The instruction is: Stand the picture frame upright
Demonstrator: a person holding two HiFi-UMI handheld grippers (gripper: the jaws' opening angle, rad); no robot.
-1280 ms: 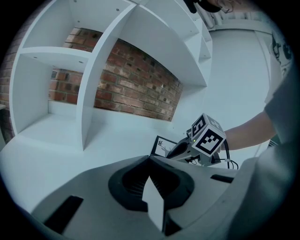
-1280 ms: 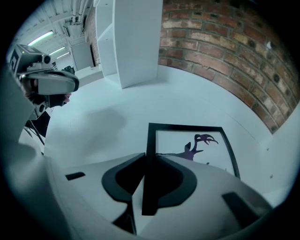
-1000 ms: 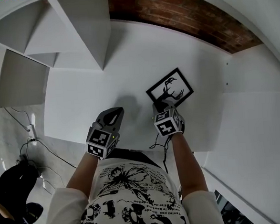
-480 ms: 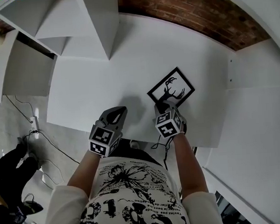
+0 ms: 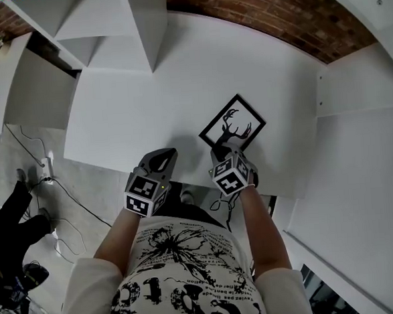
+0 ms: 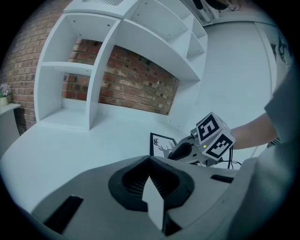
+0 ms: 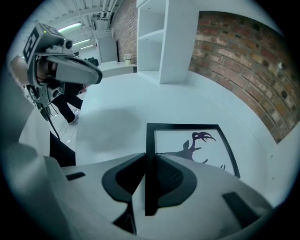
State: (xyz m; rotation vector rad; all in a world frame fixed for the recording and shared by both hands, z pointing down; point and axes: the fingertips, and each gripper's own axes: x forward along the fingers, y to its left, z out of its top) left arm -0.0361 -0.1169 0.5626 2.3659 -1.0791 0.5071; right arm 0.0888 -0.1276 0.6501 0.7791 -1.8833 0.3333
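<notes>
Cables [image 5: 48, 190] trail across the pale floor at the far left of the head view, well left of both pairs of fingers and partly cut off by a dark shape at the picture's edge.

Next comes the left gripper [image 5: 160, 161], grey with a marker cube. It sits over the near edge of the white tabletop [image 5: 132, 104]. Its own view shows the fingers pressed together with nothing between them.

Just to its right, the right gripper [image 5: 222, 146] pinches the near-left rail of the black rectangular picture frame holding a deer-silhouette print [image 5: 233, 123]. In the right gripper view that dark rail runs straight down between the pads, and its lower end is lost inside the jaws. The frame extends away from the fingertips and to their right, and the gripper body hides its near right corner. In the left gripper view only one corner of the frame shows. No view makes clear whether the far edge rests on the tabletop.

A red-brown brick wall [image 5: 274, 13] lies beyond the fingers.
</notes>
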